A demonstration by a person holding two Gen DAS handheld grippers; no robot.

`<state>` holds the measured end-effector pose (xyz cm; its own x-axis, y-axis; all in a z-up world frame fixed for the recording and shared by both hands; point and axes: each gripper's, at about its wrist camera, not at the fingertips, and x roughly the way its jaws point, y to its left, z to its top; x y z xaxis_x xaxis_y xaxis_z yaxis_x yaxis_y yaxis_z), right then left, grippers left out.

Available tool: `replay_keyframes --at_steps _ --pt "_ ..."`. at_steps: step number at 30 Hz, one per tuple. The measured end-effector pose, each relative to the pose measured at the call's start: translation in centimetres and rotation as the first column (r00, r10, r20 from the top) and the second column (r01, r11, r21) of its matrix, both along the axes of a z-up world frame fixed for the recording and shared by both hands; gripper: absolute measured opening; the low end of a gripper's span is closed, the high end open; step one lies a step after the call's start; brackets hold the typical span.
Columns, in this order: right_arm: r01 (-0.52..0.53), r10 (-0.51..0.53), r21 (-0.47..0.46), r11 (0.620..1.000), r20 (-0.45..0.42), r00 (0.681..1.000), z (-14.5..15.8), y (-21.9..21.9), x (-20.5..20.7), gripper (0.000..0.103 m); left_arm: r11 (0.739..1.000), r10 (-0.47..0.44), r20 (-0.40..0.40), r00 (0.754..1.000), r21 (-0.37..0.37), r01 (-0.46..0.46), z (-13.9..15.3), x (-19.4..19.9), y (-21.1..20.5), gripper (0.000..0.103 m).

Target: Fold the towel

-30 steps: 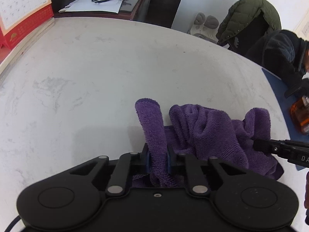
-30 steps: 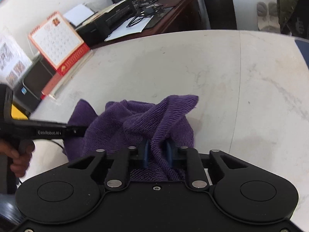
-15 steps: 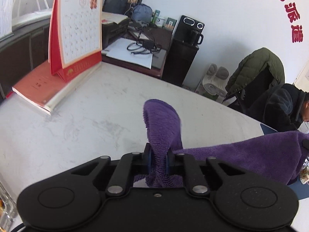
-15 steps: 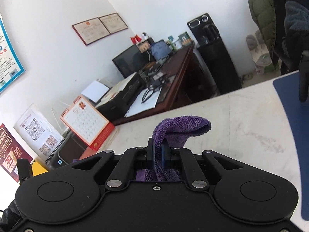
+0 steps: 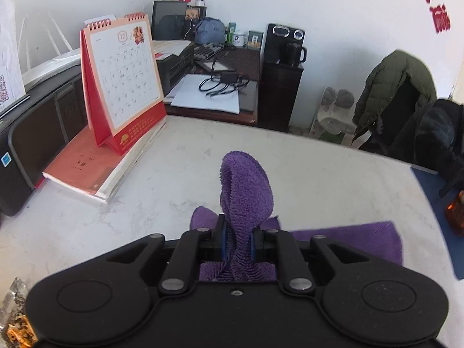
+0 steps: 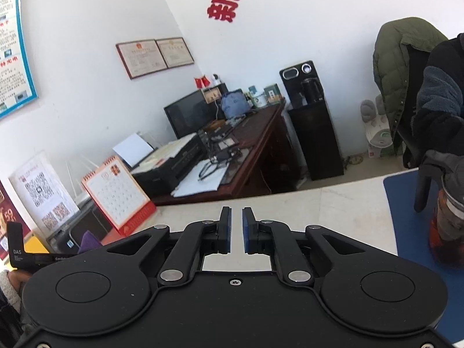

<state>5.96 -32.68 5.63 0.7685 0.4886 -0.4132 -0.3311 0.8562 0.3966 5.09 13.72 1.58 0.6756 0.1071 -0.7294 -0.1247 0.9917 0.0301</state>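
Observation:
The purple towel (image 5: 246,188) has one corner pinched in my left gripper (image 5: 237,232). That corner curls up above the blue pads, and the jaws are opening slightly while still pressing on the cloth. The rest of the towel (image 5: 362,240) hangs down to the right onto the white marble table (image 5: 319,174). My right gripper (image 6: 237,229) is raised over the table with its jaws opening and nothing between them. A bit of the towel (image 6: 87,242) shows at the far left of the right wrist view.
A red desk calendar (image 5: 124,78) stands on a red book (image 5: 87,171) at the table's left, beside a black printer (image 5: 29,133). A blue mat (image 6: 406,217) with an amber bottle (image 6: 446,226) lies at the right edge. A person in a dark jacket (image 5: 435,133) sits beyond.
Both grippers lifted the towel off the table. The right gripper then let go of its corner, and that side of the towel dropped back onto the table. The left still holds its corner.

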Motion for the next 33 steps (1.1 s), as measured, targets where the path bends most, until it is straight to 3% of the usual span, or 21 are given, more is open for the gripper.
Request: replay_keyframes --at_steps 2,4,6,8,12,15,17,19,23,27,31,33 --pt "-0.009 0.007 -0.038 0.999 -0.054 0.999 -1.6 1.8 -0.1 0.057 0.998 0.021 -0.06 0.998 0.057 -0.017 -2.0 -0.1 0.2 0.017" --pt "-0.04 0.031 -0.094 0.995 -0.093 0.995 -3.2 3.4 0.0 0.058 0.99 0.04 -0.129 0.991 0.138 -0.022 -4.0 -0.5 0.3 0.02" --pt "-0.064 0.046 -0.138 0.988 -0.13 0.99 -4.4 5.2 0.1 0.061 0.987 0.047 -0.15 0.988 0.158 -0.023 -4.7 -1.1 0.5 0.026" --pt "-0.087 0.061 -0.152 0.985 -0.166 0.984 -5.4 6.5 0.4 0.066 0.991 0.055 -0.16 0.986 0.128 -0.034 -4.8 -2.4 0.9 0.03" --pt "-0.131 0.092 -0.185 0.974 -0.206 0.974 -6.5 8.6 1.7 0.074 0.997 0.058 -0.137 0.989 -0.043 -0.065 -3.3 -4.5 2.2 0.037" --pt "-0.181 0.131 -0.225 0.957 -0.222 0.966 -7.0 10.5 3.3 0.076 0.98 0.019 -0.09 0.996 -0.195 -0.036 -1.2 -5.4 2.9 0.037" --pt "-0.222 0.163 -0.257 0.94 -0.234 0.958 -7.4 12.0 4.6 0.076 0.975 -0.008 -0.06 0.998 -0.224 -0.006 0.1 -5.4 3.0 0.038" --pt "-0.279 0.214 -0.293 0.914 -0.236 0.948 -8.0 13.6 5.9 0.077 0.979 -0.029 -0.045 0.999 -0.203 0.019 1.1 -4.5 3.0 0.039" --pt "-0.414 0.351 -0.4 0.818 -0.223 0.909 -9.2 17.0 7.6 0.084 0.99 -0.104 -0.069 0.992 -0.1 0.097 1.0 -0.3 2.0 0.04" --pt "-0.525 0.496 -0.529 0.667 -0.21 0.842 -10.8 20.1 8.3 0.09 0.979 -0.198 -0.105 0.975 -0.066 0.192 -0.5 2.9 0.9 0.04" --pt "-0.616 0.606 -0.564 0.549 -0.24 0.759 -12.3 21.2 8.6 0.093 0.966 -0.259 -0.156 0.953 -0.051 0.254 -2.4 4.6 0.2 0.04" --pt "-0.636 0.626 -0.574 0.516 -0.256 0.737 -13.1 21.4 9.0 0.093 0.963 -0.269 -0.193 0.943 -0.045 0.265 -3.5 5.1 0.1 0.04"
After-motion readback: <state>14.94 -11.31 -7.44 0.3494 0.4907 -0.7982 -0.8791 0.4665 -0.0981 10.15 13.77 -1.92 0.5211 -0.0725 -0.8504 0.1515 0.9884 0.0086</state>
